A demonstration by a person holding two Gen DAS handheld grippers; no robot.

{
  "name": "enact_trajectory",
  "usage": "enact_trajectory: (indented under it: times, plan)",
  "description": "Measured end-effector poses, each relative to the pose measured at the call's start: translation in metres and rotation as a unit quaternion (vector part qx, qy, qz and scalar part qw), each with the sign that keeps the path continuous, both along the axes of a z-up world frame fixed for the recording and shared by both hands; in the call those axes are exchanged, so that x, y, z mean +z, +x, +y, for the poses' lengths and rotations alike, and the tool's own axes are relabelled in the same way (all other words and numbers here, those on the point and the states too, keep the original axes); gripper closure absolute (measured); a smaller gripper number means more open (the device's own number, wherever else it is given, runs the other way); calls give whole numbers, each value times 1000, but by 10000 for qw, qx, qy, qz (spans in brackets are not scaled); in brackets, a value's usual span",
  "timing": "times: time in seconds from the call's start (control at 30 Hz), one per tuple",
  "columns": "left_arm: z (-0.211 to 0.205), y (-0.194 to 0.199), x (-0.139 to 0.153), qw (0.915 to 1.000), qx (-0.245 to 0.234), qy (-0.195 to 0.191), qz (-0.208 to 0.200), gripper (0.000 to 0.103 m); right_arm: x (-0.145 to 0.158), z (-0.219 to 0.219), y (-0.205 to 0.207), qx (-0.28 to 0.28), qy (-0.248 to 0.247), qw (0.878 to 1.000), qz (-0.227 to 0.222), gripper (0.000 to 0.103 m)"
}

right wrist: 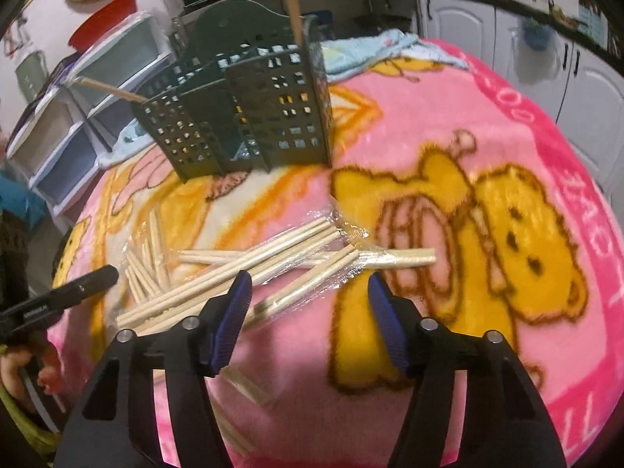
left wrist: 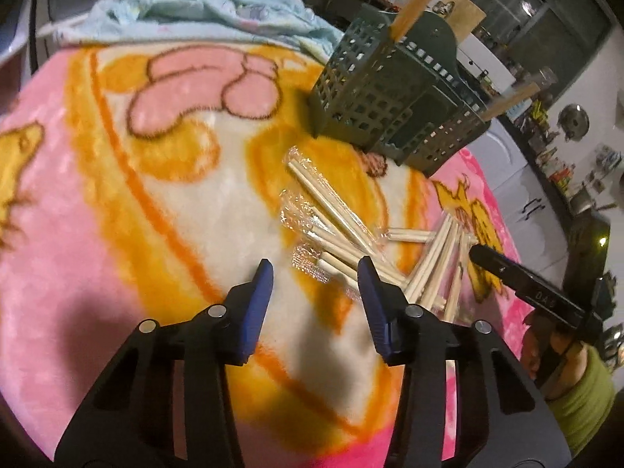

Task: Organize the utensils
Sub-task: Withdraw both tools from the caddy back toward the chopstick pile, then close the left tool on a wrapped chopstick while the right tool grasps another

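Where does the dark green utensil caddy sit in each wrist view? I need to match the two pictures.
Left wrist view: the dark green utensil caddy stands upper right of centre, behind the wrapped chopsticks.
Right wrist view: the caddy stands upper left of centre, again beyond the chopsticks.
Shared landmark: the pink cartoon blanket under everything, with the chopstick pile between caddy and tools.

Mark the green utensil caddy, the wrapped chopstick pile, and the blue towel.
green utensil caddy (right wrist: 280,117), right wrist view, front perforated wall.
wrapped chopstick pile (right wrist: 288,249), right wrist view, mid-length of a stick.
blue towel (left wrist: 202,11), left wrist view, crumpled middle.
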State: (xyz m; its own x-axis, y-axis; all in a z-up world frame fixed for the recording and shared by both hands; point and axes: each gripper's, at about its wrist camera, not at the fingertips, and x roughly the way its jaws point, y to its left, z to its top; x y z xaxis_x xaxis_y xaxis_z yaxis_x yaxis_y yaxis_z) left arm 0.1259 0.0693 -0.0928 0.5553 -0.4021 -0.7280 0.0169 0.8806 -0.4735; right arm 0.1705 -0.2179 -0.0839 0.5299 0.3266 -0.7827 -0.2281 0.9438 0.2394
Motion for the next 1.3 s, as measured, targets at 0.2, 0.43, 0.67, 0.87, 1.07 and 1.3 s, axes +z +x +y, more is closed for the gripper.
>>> enact_trajectory:
  times: [0.2,0.43,0.67,0.87,1.07,1.3]
  plan:
    - [8,9,-8,9994,105,-332,46,77,-6,-8,11,-126,320,9990,281,56]
    - [13,17,-11,9991,162,-378,92,92,-14,-16,22,-287,644,9961,529,66]
    - [18,18,-13,9991,146,-396,95,102,-17,-24,29,-405,978,9922,664,78]
    - [22,14,-7,9989,161,-438,-39,103,-16,-31,28,-436,1212,9891,709,90]
    - [31,9,10,9987,279,-332,-286,103,0,-29,21,-296,1247,9905,496,95]
    - [48,0,37,9965,505,-208,-639,103,30,-17,11,8,1062,9943,35,96]
